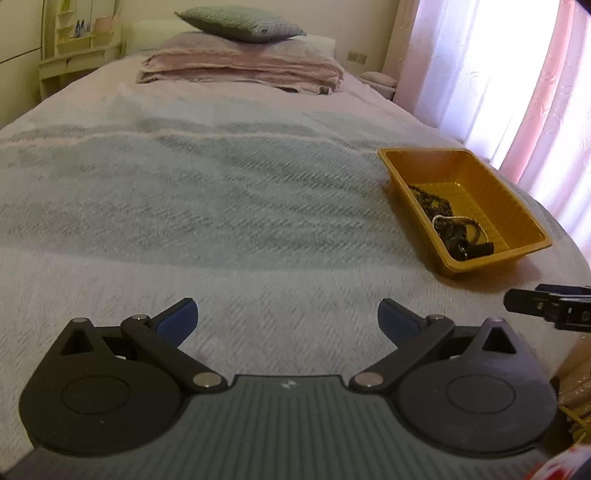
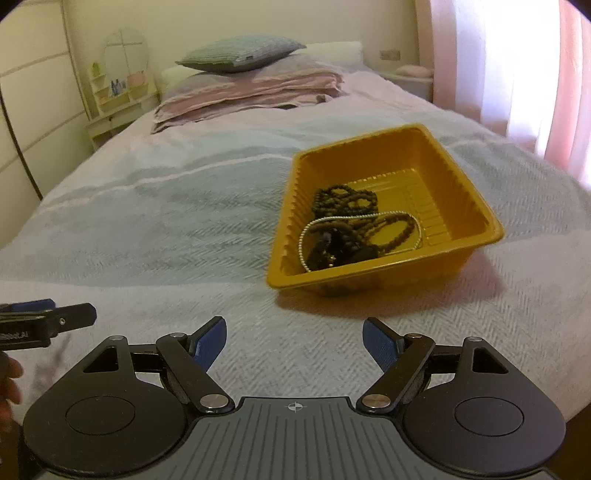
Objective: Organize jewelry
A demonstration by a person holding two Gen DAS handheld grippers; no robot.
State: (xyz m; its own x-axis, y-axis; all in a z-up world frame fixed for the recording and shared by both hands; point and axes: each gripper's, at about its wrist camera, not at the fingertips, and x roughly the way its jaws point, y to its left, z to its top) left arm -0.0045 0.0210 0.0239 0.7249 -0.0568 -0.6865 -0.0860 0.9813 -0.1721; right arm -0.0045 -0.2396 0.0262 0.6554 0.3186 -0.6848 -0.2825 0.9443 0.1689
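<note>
A yellow plastic tray (image 2: 461,206) sits on the bed, ahead and slightly right in the right wrist view, and at the right in the left wrist view (image 1: 480,177). Inside it lie a dark beaded necklace (image 2: 345,197) and a silver chain (image 2: 306,232); both also show in the left wrist view, the beads (image 1: 432,203) and the chain (image 1: 441,219). My left gripper (image 1: 288,317) is open and empty above the blanket. My right gripper (image 2: 293,338) is open and empty, just short of the tray. Each gripper's side shows in the other's view (image 1: 546,304) (image 2: 48,319).
The bed is covered by a grey-blue herringbone blanket (image 1: 221,192). Folded pink bedding and a green pillow (image 1: 240,24) lie at the far end. A curtained window (image 1: 498,74) is on the right, a small shelf unit (image 2: 118,88) at the far left.
</note>
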